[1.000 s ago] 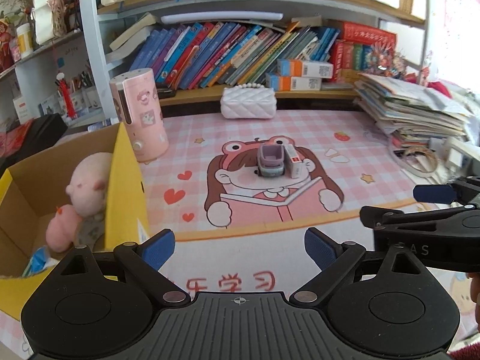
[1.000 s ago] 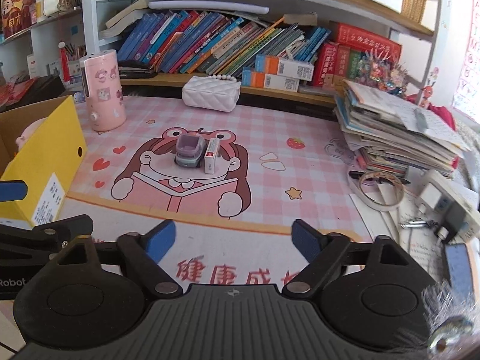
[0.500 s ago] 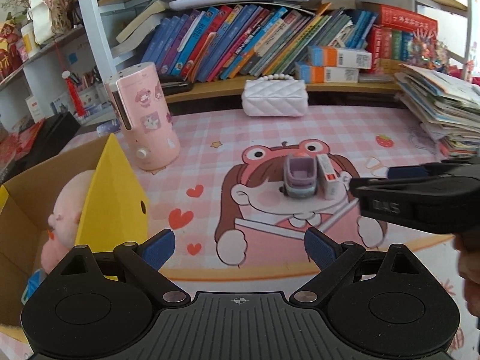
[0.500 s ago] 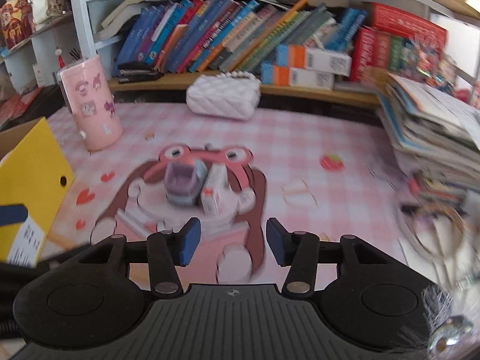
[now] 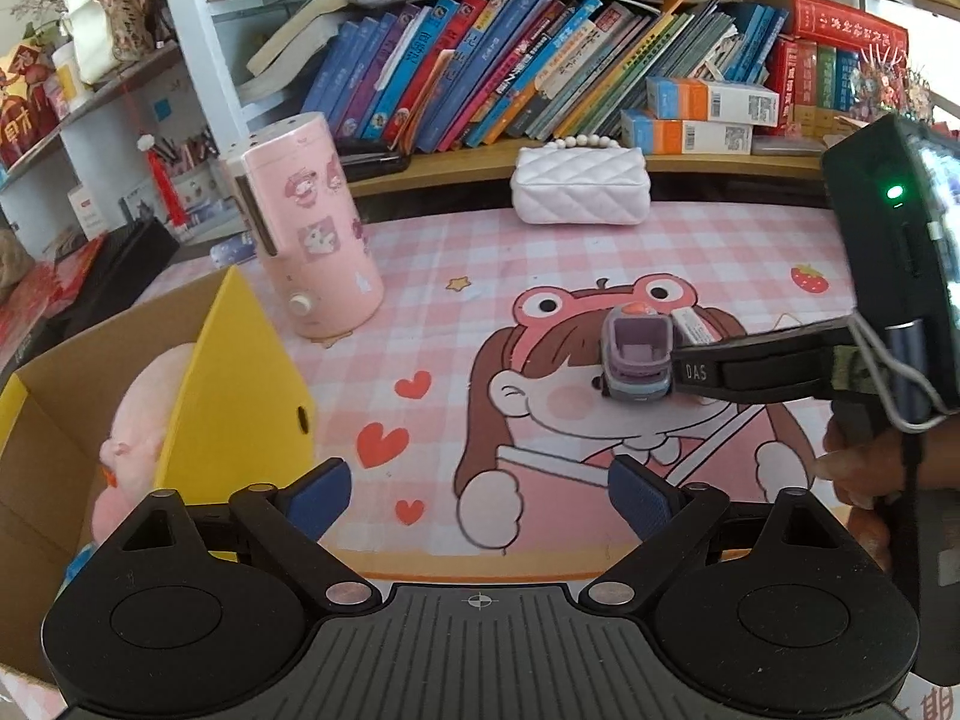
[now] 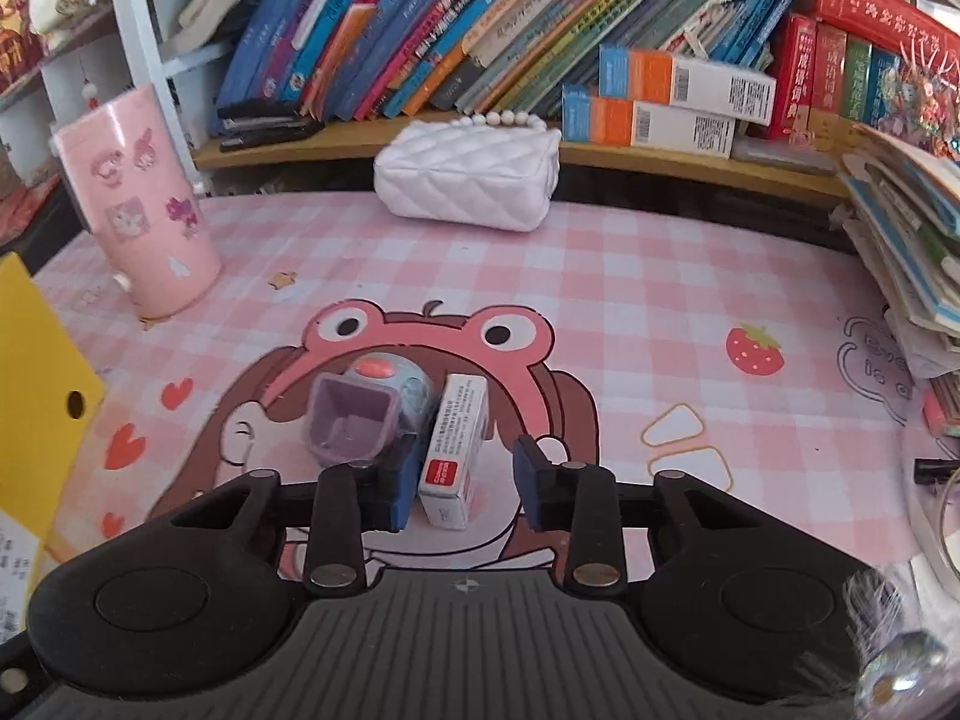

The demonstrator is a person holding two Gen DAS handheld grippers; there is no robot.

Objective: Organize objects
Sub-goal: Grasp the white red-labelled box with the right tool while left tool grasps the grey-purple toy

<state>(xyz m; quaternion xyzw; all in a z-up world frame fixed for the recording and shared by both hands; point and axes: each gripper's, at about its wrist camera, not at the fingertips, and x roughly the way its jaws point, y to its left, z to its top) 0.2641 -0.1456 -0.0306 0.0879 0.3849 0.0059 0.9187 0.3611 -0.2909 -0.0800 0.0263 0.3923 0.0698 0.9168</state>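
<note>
A small white and red box (image 6: 454,447) lies on the pink cartoon mat (image 6: 600,276), beside a purple and grey toy car (image 6: 360,414). My right gripper (image 6: 462,480) is open, its fingers on either side of the box's near end; a gap shows at the right pad. In the left wrist view the car (image 5: 637,354) and the box (image 5: 696,327) sit mid-mat, with the right gripper's finger (image 5: 762,366) reaching in from the right. My left gripper (image 5: 480,495) is open and empty, held above the mat's front.
A yellow cardboard box (image 5: 240,384) with a pink plush toy (image 5: 144,408) stands at the left. A pink cylinder (image 5: 306,234) and a white quilted purse (image 5: 581,186) stand behind. Bookshelves line the back; a stack of papers (image 6: 906,222) sits right.
My right gripper moved forward and down to the small box and narrowed its fingers around it. My left gripper shifted forward, closer to the mat.
</note>
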